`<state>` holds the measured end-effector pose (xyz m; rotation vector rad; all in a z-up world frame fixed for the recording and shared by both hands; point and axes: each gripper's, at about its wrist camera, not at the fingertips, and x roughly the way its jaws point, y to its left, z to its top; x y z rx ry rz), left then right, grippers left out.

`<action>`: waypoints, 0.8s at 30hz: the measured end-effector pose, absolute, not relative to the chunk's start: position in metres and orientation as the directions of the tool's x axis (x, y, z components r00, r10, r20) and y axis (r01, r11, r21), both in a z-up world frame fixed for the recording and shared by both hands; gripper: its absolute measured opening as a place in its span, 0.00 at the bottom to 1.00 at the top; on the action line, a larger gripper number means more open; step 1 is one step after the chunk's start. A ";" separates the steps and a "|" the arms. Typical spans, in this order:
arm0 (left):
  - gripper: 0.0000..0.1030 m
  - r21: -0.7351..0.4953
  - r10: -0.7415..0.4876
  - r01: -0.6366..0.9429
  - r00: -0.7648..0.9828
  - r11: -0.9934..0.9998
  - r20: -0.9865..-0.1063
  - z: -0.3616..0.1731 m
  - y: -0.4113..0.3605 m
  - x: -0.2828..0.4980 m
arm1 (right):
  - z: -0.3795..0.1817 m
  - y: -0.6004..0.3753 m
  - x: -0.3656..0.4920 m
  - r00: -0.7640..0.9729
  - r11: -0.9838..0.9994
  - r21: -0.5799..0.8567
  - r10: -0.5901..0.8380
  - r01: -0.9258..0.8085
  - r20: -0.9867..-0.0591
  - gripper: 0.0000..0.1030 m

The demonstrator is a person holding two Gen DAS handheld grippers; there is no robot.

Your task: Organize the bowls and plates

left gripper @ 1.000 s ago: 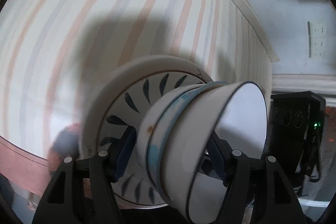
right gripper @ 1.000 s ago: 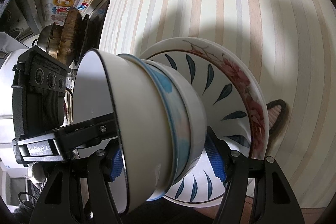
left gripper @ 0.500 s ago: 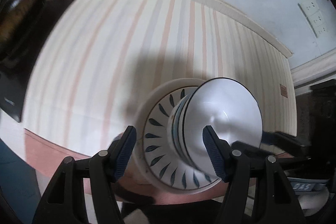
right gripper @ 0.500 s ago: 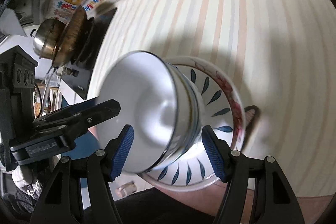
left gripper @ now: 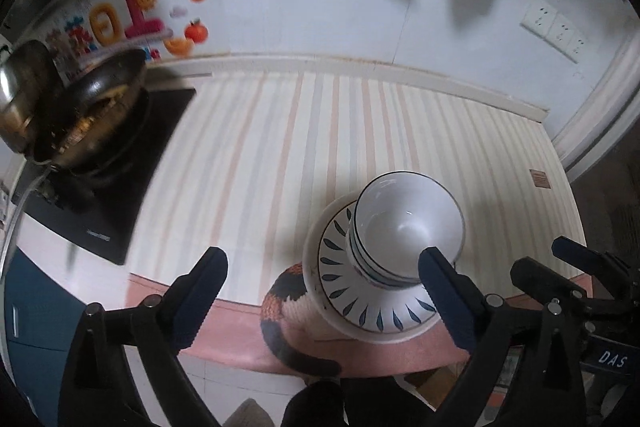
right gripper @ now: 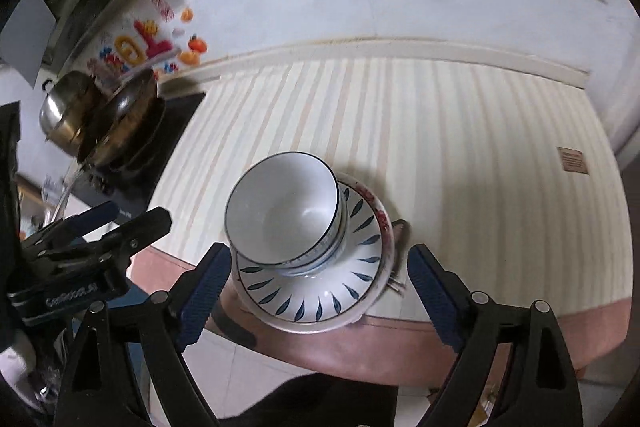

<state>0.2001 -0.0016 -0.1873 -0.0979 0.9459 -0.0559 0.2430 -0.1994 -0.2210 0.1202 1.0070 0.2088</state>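
Nearest us, our left gripper [left gripper: 323, 297] and right gripper [right gripper: 319, 289] gape wide, gripping nothing. Beyond them, nested white blue-rimmed bowls [right gripper: 285, 209] stand on stacked leaf-patterned plates [right gripper: 340, 291] at the striped countertop's [right gripper: 460, 155] near edge. Farther left, a dark wok [left gripper: 94, 111] sits on the black cooktop [left gripper: 132, 163].

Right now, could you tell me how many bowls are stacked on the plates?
3, I think, nested: the white bowl on top, a blue-banded bowl under it, and a third rim just showing below. More could be hidden inside the stack.
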 end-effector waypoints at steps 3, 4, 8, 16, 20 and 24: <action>0.95 -0.103 -0.089 0.013 0.613 0.995 -0.785 -0.169 -0.002 0.179 | -0.206 -0.202 0.219 0.544 0.973 0.204 0.228 -0.105 -0.807 0.90; 0.95 -0.105 -0.093 0.017 0.619 0.994 -0.780 -0.164 -0.003 0.172 | -0.202 -0.202 0.212 0.551 0.974 0.202 0.226 -0.104 -0.804 0.90; 0.95 -0.094 -0.082 0.016 0.657 0.995 -0.750 -0.145 -0.011 0.139 | -0.183 -0.204 0.179 0.589 0.978 0.181 0.206 -0.102 -0.781 0.91; 0.95 -0.086 -0.053 -0.008 0.731 0.996 -0.680 -0.119 -0.027 0.065 | -0.136 -0.217 0.091 0.679 0.979 0.159 0.201 -0.124 -0.707 0.92; 1.00 -0.099 -0.066 0.000 0.739 0.995 -0.670 -0.110 -0.034 0.029 | -0.120 -0.224 0.046 0.701 0.979 0.150 0.202 -0.136 -0.684 0.92; 1.00 -0.095 -0.063 0.002 0.762 0.996 -0.645 -0.100 -0.042 -0.007 | -0.107 -0.228 0.001 0.727 0.982 0.126 0.190 -0.142 -0.659 0.93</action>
